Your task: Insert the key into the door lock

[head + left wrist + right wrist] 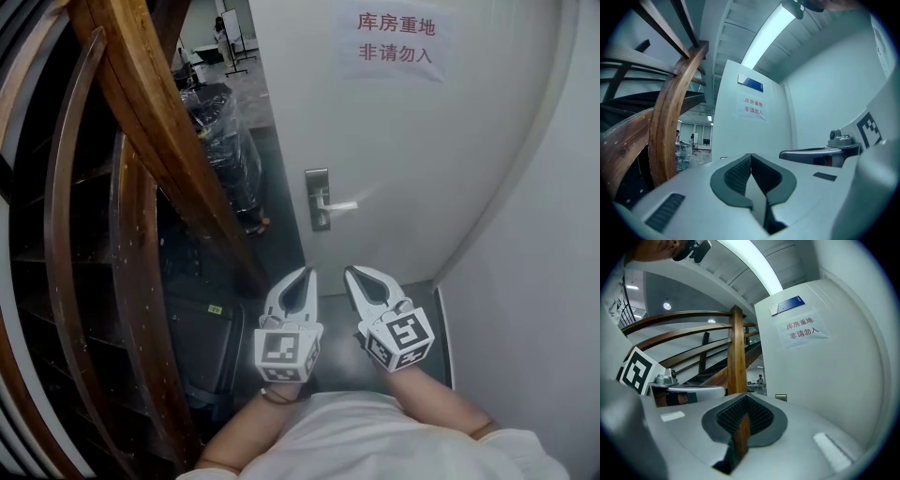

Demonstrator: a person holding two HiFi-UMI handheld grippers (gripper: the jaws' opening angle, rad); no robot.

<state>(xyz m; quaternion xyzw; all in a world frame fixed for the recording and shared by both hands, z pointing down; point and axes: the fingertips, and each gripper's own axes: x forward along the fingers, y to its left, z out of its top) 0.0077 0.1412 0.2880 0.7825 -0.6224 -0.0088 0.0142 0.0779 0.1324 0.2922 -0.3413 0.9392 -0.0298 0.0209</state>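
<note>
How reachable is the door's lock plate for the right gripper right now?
Probably yes: nothing stands between the right gripper and the lock plate on the white door, and the wooden stair rail lies off to the left.

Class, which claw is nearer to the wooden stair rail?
Left. In the head view, the left claw is just right of the wooden stair rail. The right claw is farther right, on the left claw's far side.

Left gripper (304,274) and right gripper (355,273): white moulded shells tapering to rounded tips, each with a dark teardrop-shaped opening on top. Pads (738,176) dark grey, finely ribbed. Each gripper carries a cube (286,352) bearing black-and-white square markers. Person wears a white short-sleeved shirt (375,441) and a dark band (274,397) on the left wrist.
</note>
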